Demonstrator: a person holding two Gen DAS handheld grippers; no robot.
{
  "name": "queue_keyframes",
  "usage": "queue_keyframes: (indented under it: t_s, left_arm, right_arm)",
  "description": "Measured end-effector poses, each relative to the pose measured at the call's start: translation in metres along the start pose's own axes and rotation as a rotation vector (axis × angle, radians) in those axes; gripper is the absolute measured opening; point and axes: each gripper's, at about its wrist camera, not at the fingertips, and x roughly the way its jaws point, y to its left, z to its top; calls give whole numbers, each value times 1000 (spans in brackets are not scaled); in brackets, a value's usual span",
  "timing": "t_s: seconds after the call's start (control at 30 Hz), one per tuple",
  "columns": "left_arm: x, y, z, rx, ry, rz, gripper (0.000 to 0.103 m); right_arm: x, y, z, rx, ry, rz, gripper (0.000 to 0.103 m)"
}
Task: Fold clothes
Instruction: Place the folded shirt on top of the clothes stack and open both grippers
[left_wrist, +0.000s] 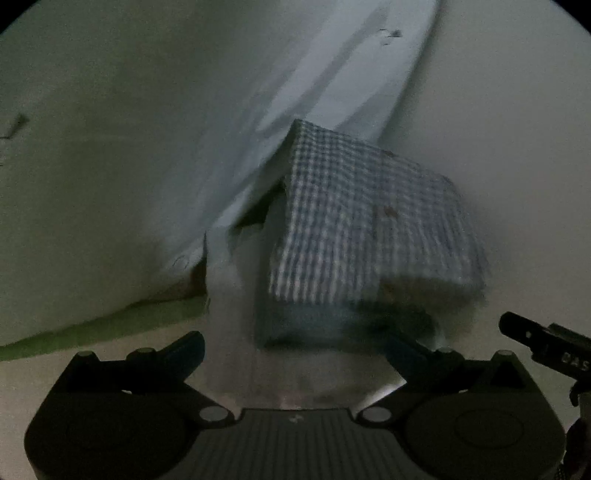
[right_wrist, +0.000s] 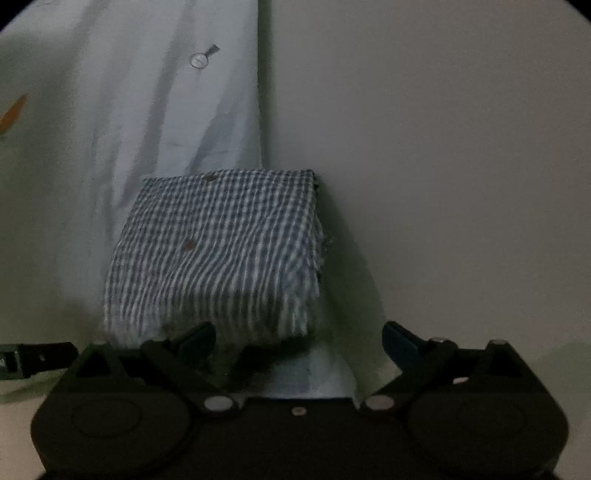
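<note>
A folded blue-and-white checked garment (left_wrist: 369, 229) lies in a thick square bundle on a pale surface. My left gripper (left_wrist: 295, 349) stands open just short of its near edge, and neither pad touches the cloth. In the right wrist view the same checked garment (right_wrist: 218, 251) fills the middle. My right gripper (right_wrist: 299, 341) is open too, its left fingertip (right_wrist: 199, 338) close under the bundle's near edge and its right fingertip (right_wrist: 400, 341) clear of it. Nothing is gripped by either one.
A pale blue sheet (left_wrist: 325, 85) with small printed drawings runs behind the bundle, also shown as the sheet (right_wrist: 166, 110). A green strip (left_wrist: 110, 328) lies at the left. A black part of the other gripper (left_wrist: 546, 345) pokes in from the right edge.
</note>
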Motion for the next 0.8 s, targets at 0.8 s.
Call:
queue_keyframes:
  t_s: [0.8]
  left_arm:
    - [-116,-25,-112,134,64,-51,103]
  right_arm:
    - [-182,14,-115,34,163,51,100]
